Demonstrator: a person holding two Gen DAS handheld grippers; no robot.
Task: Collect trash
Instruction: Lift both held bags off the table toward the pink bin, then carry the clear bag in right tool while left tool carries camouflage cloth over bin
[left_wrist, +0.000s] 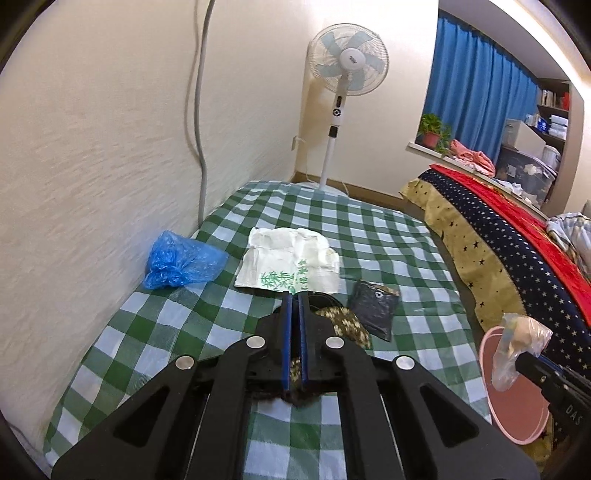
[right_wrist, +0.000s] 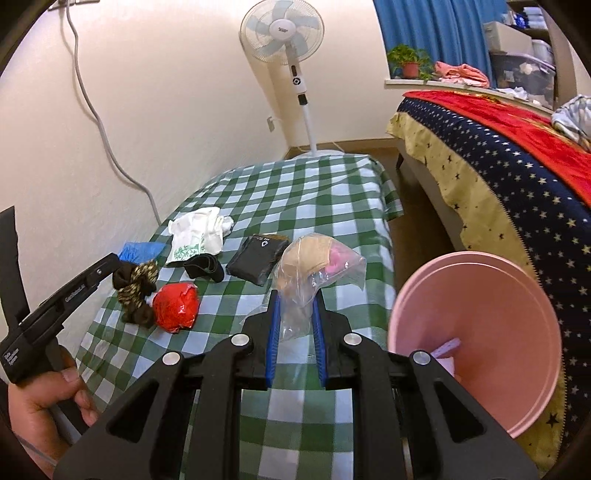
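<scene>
So the right gripper (right_wrist: 295, 314) has its jaws clamped on a crumpled clear plastic bag (right_wrist: 314, 269) with something beige and pink inside, held up in the air above the green-and-white checked cloth (right_wrist: 314, 192) covering the counter, just left of the pink bin (right_wrist: 476, 332). The bin is tilted toward the camera, with a scrap of pale paper down at the bottom of it. The left gripper (left_wrist: 295, 299) has its jaws squeezed fully together, and a brown, camo-patterned bit of fabric (right_wrist: 135, 291) sits pinched right at them; in the right wrist view it hangs bunched at that gripper's tip. A hand (right_wrist: 48, 398) is wrapped around the left gripper's handle. Still lying on the cloth: a red crinkly wad (right_wrist: 175, 304) just beside the camo fabric, a blue plastic bag (left_wrist: 181, 260) over by the wall, a white bag with green bamboo print (left_wrist: 291, 262), a black strap-like piece (right_wrist: 203, 267) and a flat dark packet (right_wrist: 256, 258). A standing fan (left_wrist: 345, 62) is at the far end, and a bed with a star-patterned blanket (right_wrist: 517, 184) runs along the right.
</scene>
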